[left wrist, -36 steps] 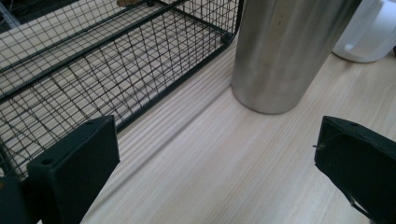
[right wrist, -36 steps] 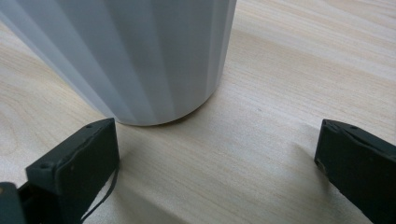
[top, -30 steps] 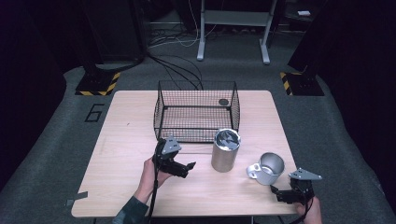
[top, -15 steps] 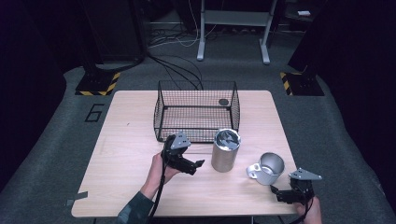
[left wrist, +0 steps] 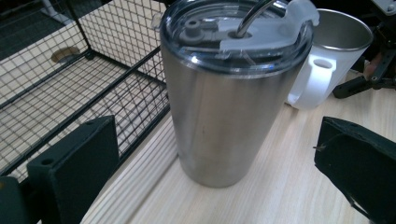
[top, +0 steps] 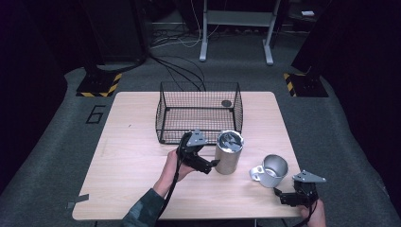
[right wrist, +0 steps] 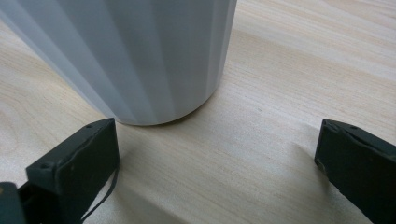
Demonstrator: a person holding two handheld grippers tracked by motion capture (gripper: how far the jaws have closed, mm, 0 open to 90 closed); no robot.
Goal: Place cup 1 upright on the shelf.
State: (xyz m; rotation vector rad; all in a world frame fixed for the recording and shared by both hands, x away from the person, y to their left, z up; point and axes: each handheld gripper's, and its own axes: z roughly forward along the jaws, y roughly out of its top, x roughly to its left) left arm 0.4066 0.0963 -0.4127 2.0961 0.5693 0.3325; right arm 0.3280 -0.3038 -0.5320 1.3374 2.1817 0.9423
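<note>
Reaching with my left gripper toward the steel tumbler, I hold its jaws wide apart, gripping nothing. In the left gripper view the tumbler stands upright between and beyond the two jaws, not touched by either. It carries a clear lid with a metal straw rising through it.

I take the tumbler as my landmark. It stands on the wooden desk, just in front of the wire basket, whose near wall runs close behind it; I cannot tell whether the two touch. My left hand lies to the tumbler's left, with the gripper's tips just beside its lower wall. To the tumbler's right, nearer the desk's front edge, stands the steel mug, upright, with its white handle turned toward the tumbler. The two vessels are near but apart. In the left gripper view the mug shows behind the tumbler.

My right gripper sits beyond the mug from the tumbler, at the desk's front right corner, low over the wood. Its jaws are spread wide too and hold nothing. In the right gripper view the mug's base stands just ahead of the one jaw, clear of both.

Inside the basket, at the corner farthest from the tumbler, lies a small dark disc.
</note>
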